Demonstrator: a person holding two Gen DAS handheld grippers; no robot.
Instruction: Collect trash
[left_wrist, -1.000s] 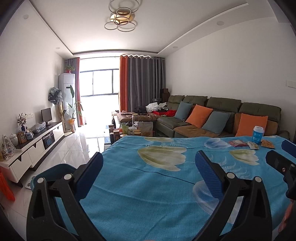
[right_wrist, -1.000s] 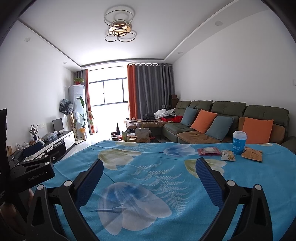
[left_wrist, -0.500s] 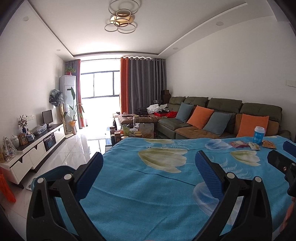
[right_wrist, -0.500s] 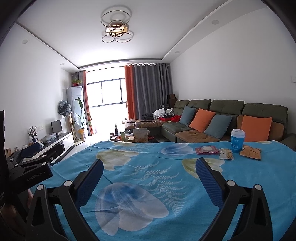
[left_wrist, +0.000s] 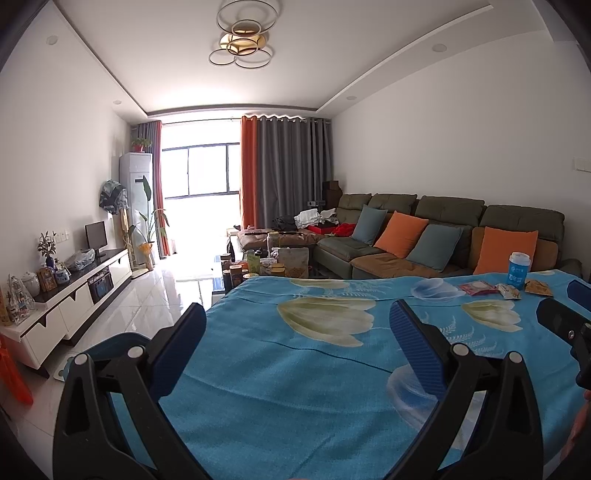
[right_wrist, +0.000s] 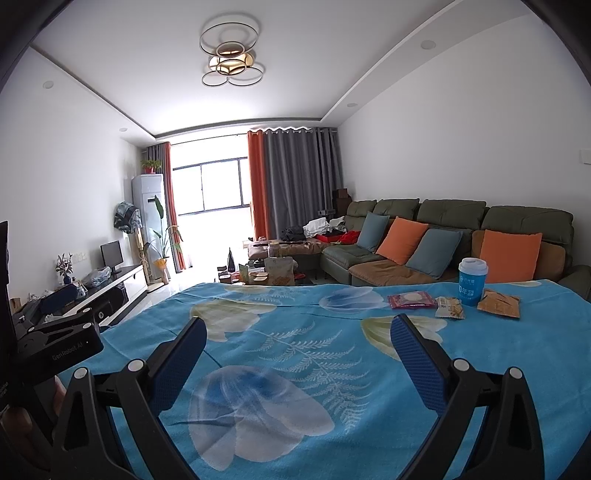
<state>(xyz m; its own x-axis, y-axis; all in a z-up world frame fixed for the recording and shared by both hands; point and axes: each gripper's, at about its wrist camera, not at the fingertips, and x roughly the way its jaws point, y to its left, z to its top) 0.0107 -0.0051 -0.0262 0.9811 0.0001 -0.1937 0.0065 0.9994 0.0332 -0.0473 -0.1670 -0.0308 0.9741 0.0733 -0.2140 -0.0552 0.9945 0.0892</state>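
Observation:
Trash lies at the far right of a table with a blue flowered cloth (right_wrist: 295, 350): a blue paper cup (right_wrist: 472, 281), a red wrapper (right_wrist: 412, 300), a small snack packet (right_wrist: 449, 307) and an orange packet (right_wrist: 499, 303). The left wrist view shows the same cup (left_wrist: 518, 270) and red wrapper (left_wrist: 478, 287) farther off. My right gripper (right_wrist: 298, 354) hovers open over the cloth, well short of the trash. My left gripper (left_wrist: 297, 339) is open too, above the table's left part, with nothing between its fingers.
A blue bin (left_wrist: 110, 347) stands on the floor by the table's left edge, behind my left finger. A green sofa (right_wrist: 443, 236) with orange and blue cushions runs along the right wall. A white TV cabinet (left_wrist: 74, 299) lines the left wall, with glossy tiled floor between.
Both views have shifted slightly; the trash sits a little lower and nearer in the right wrist view. Both grippers stay open.

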